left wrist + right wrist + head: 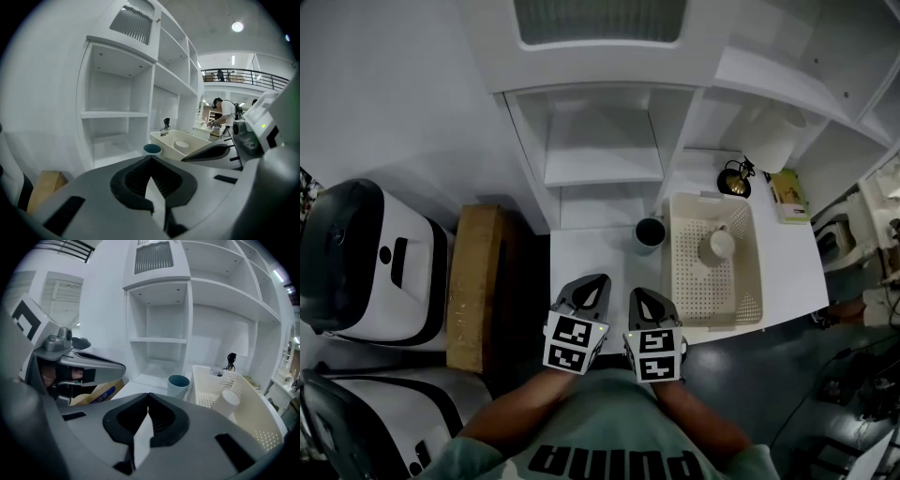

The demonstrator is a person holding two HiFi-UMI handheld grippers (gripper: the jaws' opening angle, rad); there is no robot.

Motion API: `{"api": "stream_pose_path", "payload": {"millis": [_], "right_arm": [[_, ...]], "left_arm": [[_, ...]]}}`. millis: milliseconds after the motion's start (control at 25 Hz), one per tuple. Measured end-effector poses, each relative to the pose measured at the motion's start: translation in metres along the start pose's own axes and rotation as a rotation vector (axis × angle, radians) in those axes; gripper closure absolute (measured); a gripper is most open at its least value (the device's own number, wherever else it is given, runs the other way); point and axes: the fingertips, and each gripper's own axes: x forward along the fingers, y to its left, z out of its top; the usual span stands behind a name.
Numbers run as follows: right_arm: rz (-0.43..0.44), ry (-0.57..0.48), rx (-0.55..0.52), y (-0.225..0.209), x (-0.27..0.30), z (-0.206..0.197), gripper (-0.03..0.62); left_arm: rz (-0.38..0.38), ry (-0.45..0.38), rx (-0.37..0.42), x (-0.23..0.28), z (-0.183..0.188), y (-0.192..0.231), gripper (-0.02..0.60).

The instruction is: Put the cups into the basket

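Left claw pressed together, pinching nothing. Right claw just beside it, likewise pressed together and empty. Both at the near edge of the white counter, tips pointing away from the body.

Straight ahead of the two claws, with bare counter between and nothing in the way: a dark cup, upright and mouth up, close by the far left corner of the basket. Ahead and to the right of the right claw: that cream perforated basket, with a white cup lying on its side inside.

Off to the left of the left claw, below counter level: a cardboard box, blue print on its side too blurred to read. Further left: a white and black machine.

Beyond cup and basket: a white shelf unit. Right of it, a small black lamp, a white cylinder and a green-edged booklet, print illegible.

Behind the claws, on the person's shirt, upside down from the head view: "PUMA".
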Motion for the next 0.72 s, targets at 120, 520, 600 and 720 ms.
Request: {"api": "stream_pose_path", "payload": {"millis": [120, 520, 600, 720], "right_arm": [[-0.027, 0.004, 0.021, 0.001, 0.004, -0.004, 0.576], [-0.059, 0.002, 0.03, 0.01, 0.006, -0.01, 0.576], [-0.063, 0.005, 0.037, 0.01, 0.006, -0.012, 0.576], [-0.072, 0.005, 0.051, 0.009, 0.006, -0.013, 0.576]], "left_arm": [[0.02, -0.001, 0.011, -0.008, -0.004, 0.008, 0.574], [0.015, 0.011, 0.019, -0.018, -0.016, 0.01, 0.575], [0.015, 0.014, 0.02, -0.018, -0.017, 0.01, 0.575], [0.018, 0.017, 0.022, -0.02, -0.019, 0.012, 0.575]]}}
